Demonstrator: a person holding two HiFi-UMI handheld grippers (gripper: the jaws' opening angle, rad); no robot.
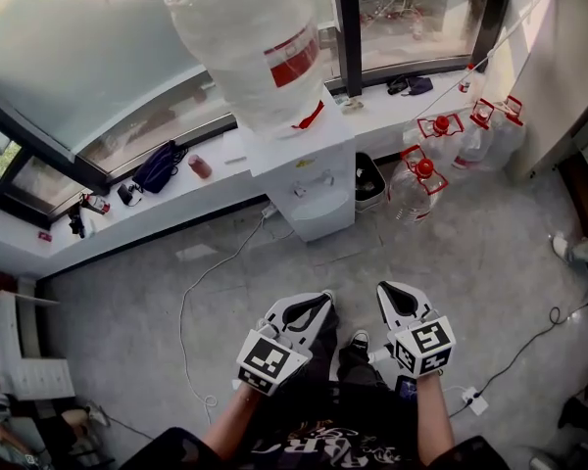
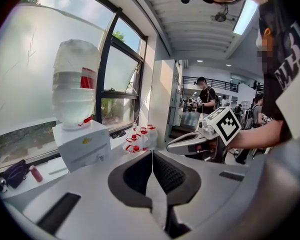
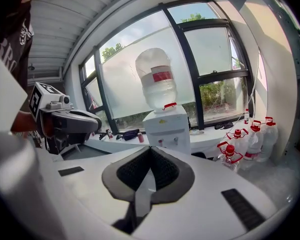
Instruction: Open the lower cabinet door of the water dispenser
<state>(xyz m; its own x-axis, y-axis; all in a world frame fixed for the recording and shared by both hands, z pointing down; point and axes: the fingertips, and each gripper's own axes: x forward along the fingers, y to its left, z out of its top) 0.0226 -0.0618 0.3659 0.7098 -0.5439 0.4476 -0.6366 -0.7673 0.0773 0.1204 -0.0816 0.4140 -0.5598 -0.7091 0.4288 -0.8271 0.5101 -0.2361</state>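
Observation:
The white water dispenser [image 1: 312, 169] stands against the window ledge with a large clear bottle [image 1: 250, 42] upside down on top. Its lower cabinet door [image 1: 323, 218] faces me and looks closed. My left gripper [image 1: 318, 302] and right gripper [image 1: 390, 290] hover side by side over the floor, well short of the dispenser, both shut and holding nothing. In the left gripper view the left gripper [image 2: 151, 156] points right of the dispenser [image 2: 82, 144]. In the right gripper view the right gripper [image 3: 150, 151] points at the dispenser [image 3: 167, 126], and its body hides the lower door.
Several water jugs with red caps [image 1: 441, 150] stand on the floor right of the dispenser, with a black bin [image 1: 369, 179] between them. A white cable [image 1: 191, 302] runs across the floor at left. A power strip [image 1: 473, 399] lies at lower right. A dark bag [image 1: 157, 164] sits on the ledge.

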